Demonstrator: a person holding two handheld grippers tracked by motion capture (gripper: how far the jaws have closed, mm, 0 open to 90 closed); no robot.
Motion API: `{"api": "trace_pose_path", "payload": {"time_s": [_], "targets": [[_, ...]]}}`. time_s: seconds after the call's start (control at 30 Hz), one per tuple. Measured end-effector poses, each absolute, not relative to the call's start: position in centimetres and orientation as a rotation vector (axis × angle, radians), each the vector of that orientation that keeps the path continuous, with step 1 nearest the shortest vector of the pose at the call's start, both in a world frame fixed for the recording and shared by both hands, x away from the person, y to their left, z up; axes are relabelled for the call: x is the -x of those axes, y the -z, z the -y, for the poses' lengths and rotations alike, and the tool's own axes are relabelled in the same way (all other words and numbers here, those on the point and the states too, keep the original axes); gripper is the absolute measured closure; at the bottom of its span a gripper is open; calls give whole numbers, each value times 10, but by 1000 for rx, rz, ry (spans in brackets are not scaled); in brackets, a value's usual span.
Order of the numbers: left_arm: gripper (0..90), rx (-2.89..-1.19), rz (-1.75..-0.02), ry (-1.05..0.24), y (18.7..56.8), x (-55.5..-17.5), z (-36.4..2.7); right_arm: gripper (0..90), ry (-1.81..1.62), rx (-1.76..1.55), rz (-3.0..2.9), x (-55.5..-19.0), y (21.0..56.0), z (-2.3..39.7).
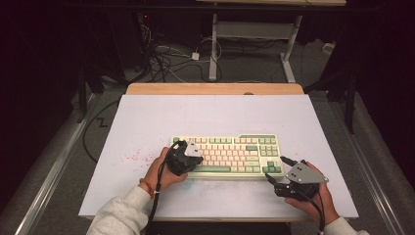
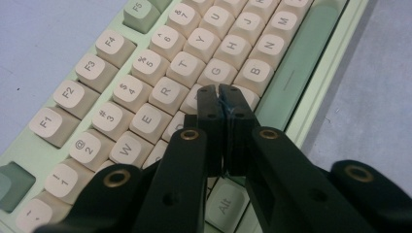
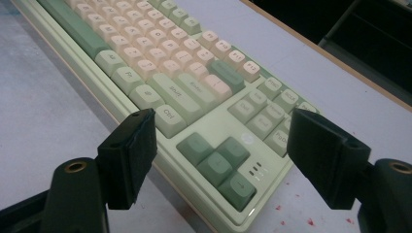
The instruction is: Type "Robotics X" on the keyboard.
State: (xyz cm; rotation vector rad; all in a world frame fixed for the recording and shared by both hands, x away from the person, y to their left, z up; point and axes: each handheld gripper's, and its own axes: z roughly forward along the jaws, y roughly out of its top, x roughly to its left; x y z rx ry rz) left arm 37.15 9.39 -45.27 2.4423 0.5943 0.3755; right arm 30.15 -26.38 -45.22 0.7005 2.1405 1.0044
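A pale green keyboard point(image 1: 230, 152) with cream and green keys lies on the white table top point(image 1: 195, 112). My left gripper point(image 1: 193, 155) hovers over its left half, held in a hand in a grey sleeve. In the left gripper view the keyboard's point(image 2: 160, 41) letter rows run diagonally. The left gripper point(image 2: 222, 94) is shut with nothing between its jaws, its tips at the keys just below G. Whether the tips touch a key I cannot tell. My right gripper point(image 1: 275, 169) is at the keyboard's front right corner. It point(image 3: 221, 126) stands open, the arrow keys point(image 3: 218, 162) showing between its jaws.
Red specks point(image 1: 132, 156) dot the table top left of the keyboard. A wooden strip point(image 1: 215, 88) runs along the far edge. Beyond it, cables point(image 1: 166, 54) and the legs of another desk point(image 1: 213, 49) stand on a dark floor.
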Motion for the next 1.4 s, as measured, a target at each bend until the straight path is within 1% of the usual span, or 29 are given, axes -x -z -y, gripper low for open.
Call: {"api": "trace_pose_path", "payload": {"time_s": [0.07,0.6,1.17,1.4], "targets": [[874,-2435,-594,-383,453,-371,-94,268,-996,-702,-2147,-302,453,263],[856,-2407,-591,-427,446,-369,-98,268,-1000,-692,-2149,-301,453,262],[851,-2391,-609,-436,443,-371,-103,270,-1000,-693,-2156,-301,453,262],[826,-2367,-626,-455,439,-371,-109,270,-999,-689,-2155,-301,453,262]]}}
